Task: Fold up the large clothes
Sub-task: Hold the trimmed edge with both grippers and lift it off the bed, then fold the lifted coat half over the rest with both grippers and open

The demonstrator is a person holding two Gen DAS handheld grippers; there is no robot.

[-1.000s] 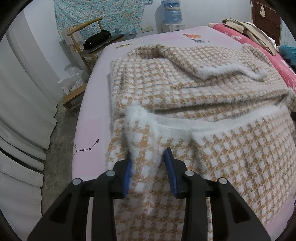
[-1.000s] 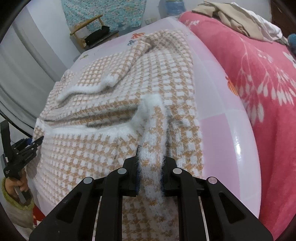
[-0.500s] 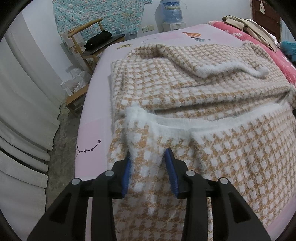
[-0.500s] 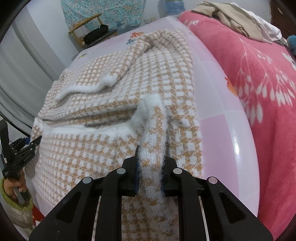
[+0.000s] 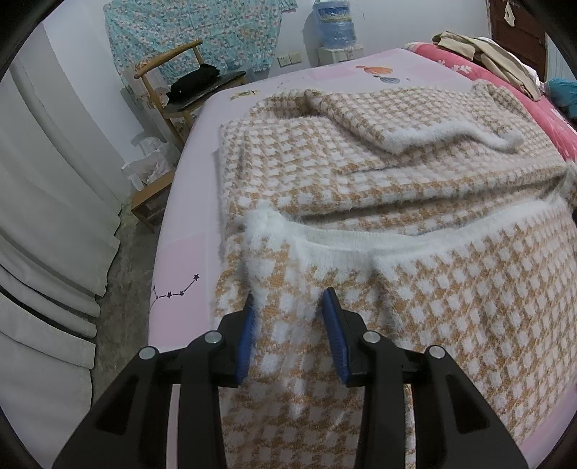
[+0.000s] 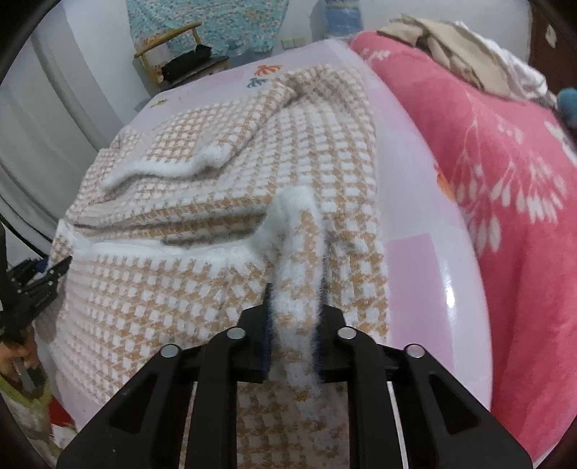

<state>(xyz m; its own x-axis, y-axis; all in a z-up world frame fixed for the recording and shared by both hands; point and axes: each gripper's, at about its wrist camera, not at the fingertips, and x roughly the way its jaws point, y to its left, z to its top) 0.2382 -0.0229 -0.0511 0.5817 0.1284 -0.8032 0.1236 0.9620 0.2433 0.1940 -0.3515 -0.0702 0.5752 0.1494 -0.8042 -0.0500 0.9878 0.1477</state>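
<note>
Big knit sweater (image 5: 378, 187), tan-and-white check w/ fuzzy white trim, lies spread on the bed (image 5: 180, 259) over a pale pink sheet. Its near hem is doubled back onto the body, white band running across. One sleeve (image 5: 414, 126) lies folded across the far part of the sweater, cuff toward the red blanket side.

Right tongs (image 6: 293, 306) are pinched narrow on a raised ridge of the sweater's near right corner; fuzzy edge fills the gap between the blue pads, and the jaws have just been closing a bit further on it. Left tongs (image 5: 288, 324) sit at the sweater's near left corner, jaws partway apart w/ fabric bunched between them; left pad touches the fuzzy trim, right pad's contact can't be told for sure. In the right wrist view the left tongs (image 6: 39, 285) show at the sweater's left edge, held by a hand (image 6: 18, 357).

Right of the sweater: red floral blanket (image 6: 505, 180) w/ beige clothes (image 6: 450, 54) piled on it. Beyond the sweater: wooden chair (image 5: 180, 90), water jug (image 5: 333, 23), teal patterned cloth (image 5: 202, 32) on the wall.
</note>
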